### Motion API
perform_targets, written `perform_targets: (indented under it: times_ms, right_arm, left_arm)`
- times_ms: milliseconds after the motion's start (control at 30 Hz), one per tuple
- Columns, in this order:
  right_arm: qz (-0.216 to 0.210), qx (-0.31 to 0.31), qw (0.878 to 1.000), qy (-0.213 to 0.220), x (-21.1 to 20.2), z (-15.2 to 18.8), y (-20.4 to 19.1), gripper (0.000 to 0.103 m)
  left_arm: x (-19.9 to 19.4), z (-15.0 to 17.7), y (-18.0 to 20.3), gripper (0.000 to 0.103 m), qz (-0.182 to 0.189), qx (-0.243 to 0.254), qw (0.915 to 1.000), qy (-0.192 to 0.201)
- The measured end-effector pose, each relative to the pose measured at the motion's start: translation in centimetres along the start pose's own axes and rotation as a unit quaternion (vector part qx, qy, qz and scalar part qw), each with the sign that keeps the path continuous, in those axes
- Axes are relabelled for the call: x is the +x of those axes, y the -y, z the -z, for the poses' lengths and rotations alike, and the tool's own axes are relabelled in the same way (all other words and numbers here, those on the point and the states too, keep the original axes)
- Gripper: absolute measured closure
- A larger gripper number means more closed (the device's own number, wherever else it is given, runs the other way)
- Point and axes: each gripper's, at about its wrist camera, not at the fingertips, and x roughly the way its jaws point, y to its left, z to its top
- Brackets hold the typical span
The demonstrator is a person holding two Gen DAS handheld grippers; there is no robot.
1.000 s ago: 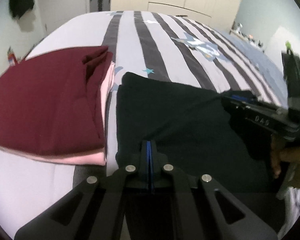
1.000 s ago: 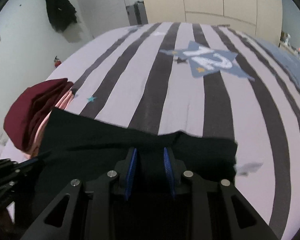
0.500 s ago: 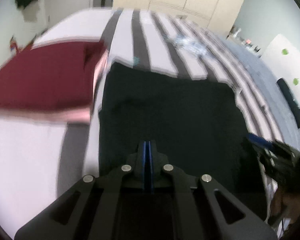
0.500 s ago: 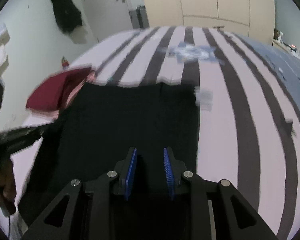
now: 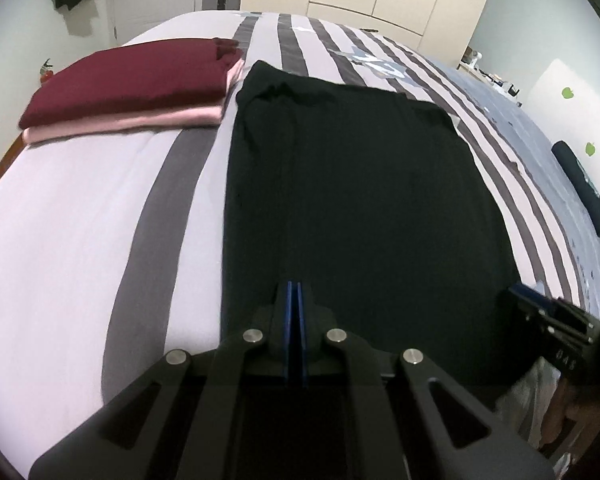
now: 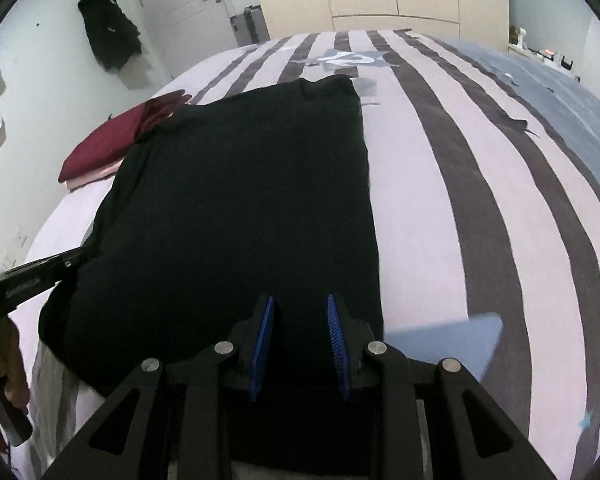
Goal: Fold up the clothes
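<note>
Black garment [image 5: 352, 200] lies spread flat on the striped bed [image 5: 80, 220], near edge reaching both grippers. Left gripper [image 5: 293, 304] has its pads pressed together at the near hem; can't tell if cloth is caught between them. Right gripper [image 6: 299, 344] is part spread over the near right corner, grip on fabric unclear. Folded maroon and pink stack [image 5: 128, 84] sits far left, just beside the garment.
</note>
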Motion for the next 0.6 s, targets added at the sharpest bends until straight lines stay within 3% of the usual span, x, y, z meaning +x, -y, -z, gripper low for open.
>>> perform_targets:
  times_ms: [400,600]
  right_arm:
    - [0.009,-0.012,1.000,0.005,-3.2,4.3,-0.4,0.078]
    - [0.007,-0.022,1.000,-0.020,-4.7,5.0,-0.2,0.078]
  left_arm:
    - [-4.0,5.2,-0.4,0.101,-0.013,0.004,0.9999,-0.006]
    - [-5.5,5.9,-2.2,0.100,-0.053,-0.012,0.9978,-0.038]
